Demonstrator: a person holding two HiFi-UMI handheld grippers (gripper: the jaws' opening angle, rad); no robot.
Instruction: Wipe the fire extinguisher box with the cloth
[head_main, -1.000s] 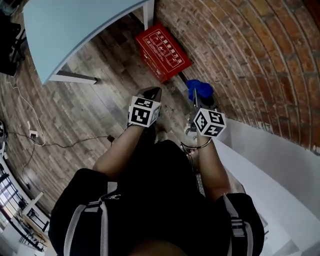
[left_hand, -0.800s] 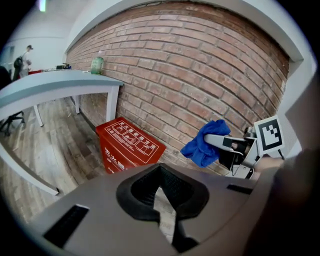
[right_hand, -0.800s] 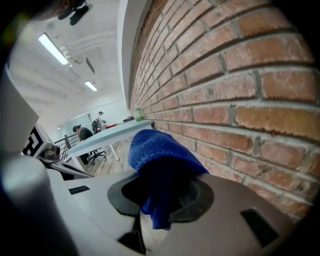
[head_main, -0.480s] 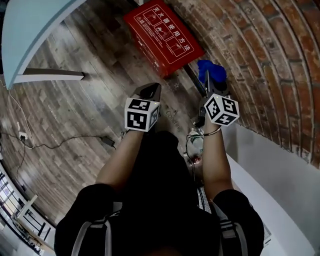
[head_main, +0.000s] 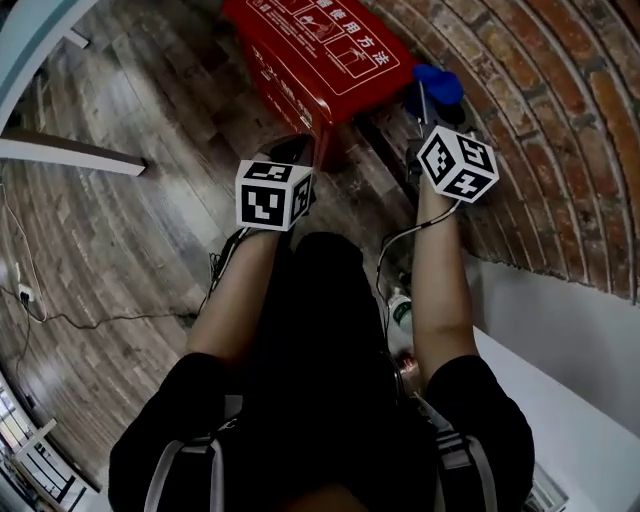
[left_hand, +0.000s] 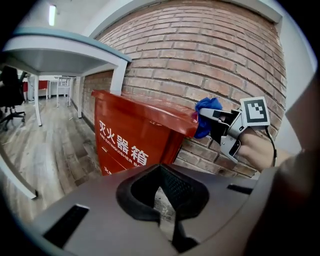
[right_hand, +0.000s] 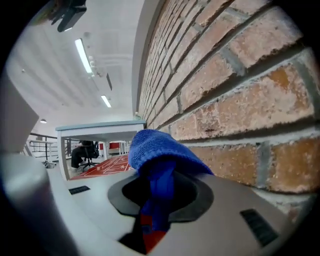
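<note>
Fingers of the right gripper (right_hand: 155, 220) pinch a blue cloth (right_hand: 160, 155) just beside the red fire extinguisher box (head_main: 320, 50); fingers of the left gripper (left_hand: 166, 217) meet, empty. Wiping apparently remains undone.

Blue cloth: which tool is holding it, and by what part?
The right tool pinches the blue cloth by a bunched fold; the rest puffs out past the jaws. The left tool holds nothing.

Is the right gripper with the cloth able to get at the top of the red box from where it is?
Probably yes: the right gripper, shut on the blue cloth, hangs just beside the red box's top edge, with nothing between them.
</note>
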